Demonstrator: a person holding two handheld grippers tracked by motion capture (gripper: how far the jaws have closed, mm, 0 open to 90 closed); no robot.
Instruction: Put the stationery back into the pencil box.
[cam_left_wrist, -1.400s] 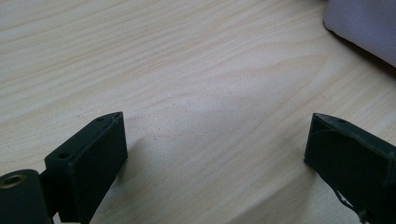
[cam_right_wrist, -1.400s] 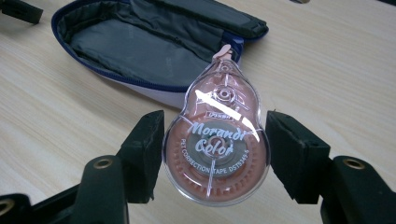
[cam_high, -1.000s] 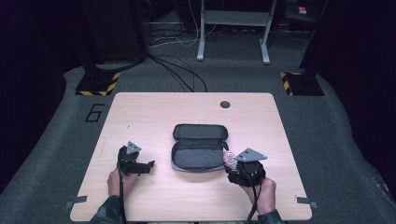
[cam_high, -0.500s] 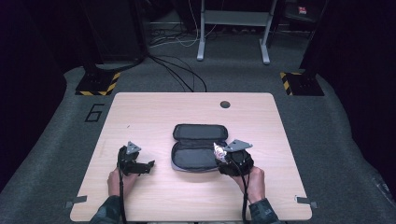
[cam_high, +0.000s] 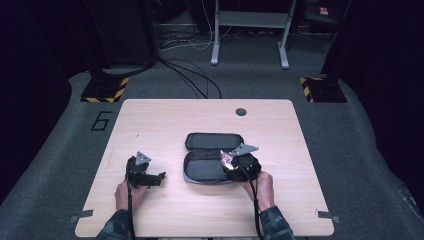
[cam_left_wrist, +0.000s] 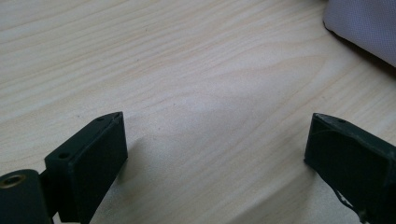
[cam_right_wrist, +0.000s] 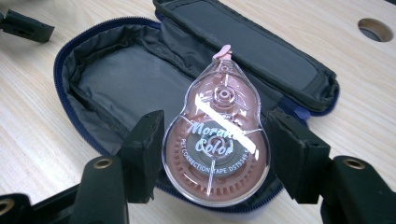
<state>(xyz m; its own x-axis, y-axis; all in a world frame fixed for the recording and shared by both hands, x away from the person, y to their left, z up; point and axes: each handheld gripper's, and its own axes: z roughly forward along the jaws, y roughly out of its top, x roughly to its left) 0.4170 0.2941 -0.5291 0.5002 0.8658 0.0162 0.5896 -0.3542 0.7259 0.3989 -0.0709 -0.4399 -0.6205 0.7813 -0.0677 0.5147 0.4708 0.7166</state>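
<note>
Right gripper (cam_right_wrist: 215, 154) clamps a correction tape dispenser (cam_right_wrist: 215, 144) by its two sides. The dispenser is clear pink plastic, pear-shaped, with a toothed reel visible inside and a small pink tip at the narrow end. It hangs over the near half of an open pencil case (cam_right_wrist: 116, 79): soft dark fabric, rounded oblong, blue zipper edge, lid half folded flat beyond. The dispenser's lower rim hides the case's near edge.

Left gripper (cam_left_wrist: 215, 154) rests on the table (cam_left_wrist: 187, 70), pale wood grain, jaws wide apart with nothing between. A grey fabric corner is cut off at the upper right of the left gripper view.
</note>
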